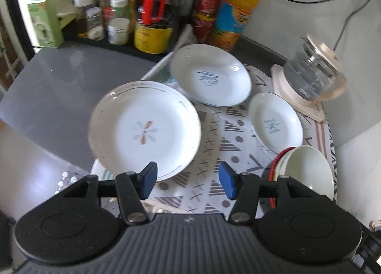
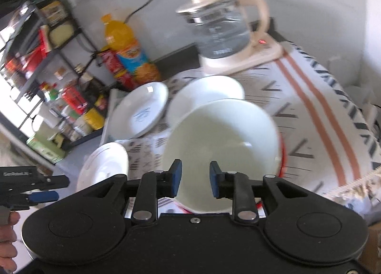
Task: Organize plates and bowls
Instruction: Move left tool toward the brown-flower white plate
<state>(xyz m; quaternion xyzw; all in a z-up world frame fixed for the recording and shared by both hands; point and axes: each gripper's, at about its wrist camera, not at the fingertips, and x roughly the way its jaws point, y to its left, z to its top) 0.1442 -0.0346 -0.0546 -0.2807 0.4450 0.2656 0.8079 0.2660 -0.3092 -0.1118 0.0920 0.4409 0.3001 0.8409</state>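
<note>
A white plate with a flower motif (image 1: pixel 145 131) lies at the left edge of the patterned cloth (image 1: pixel 214 154). My left gripper (image 1: pixel 188 181) hovers open over its near rim, with nothing between the pads. Behind are a deep logo plate (image 1: pixel 212 76) and a smaller plate (image 1: pixel 276 122). A stack of bowls (image 1: pixel 309 169) with a red-rimmed one underneath stands at the right. In the right wrist view, my right gripper (image 2: pixel 195 181) is open, its pads a little apart above the top white bowl (image 2: pixel 221 140) and pressing on nothing. The left gripper (image 2: pixel 57 188) shows at the far left.
A glass kettle on a cream base (image 1: pixel 314 76) stands at the cloth's back right, its cable running up the wall. An orange juice bottle (image 1: pixel 238 7), red cans and several jars crowd the back. A grey surface (image 1: pixel 59 83) lies to the left.
</note>
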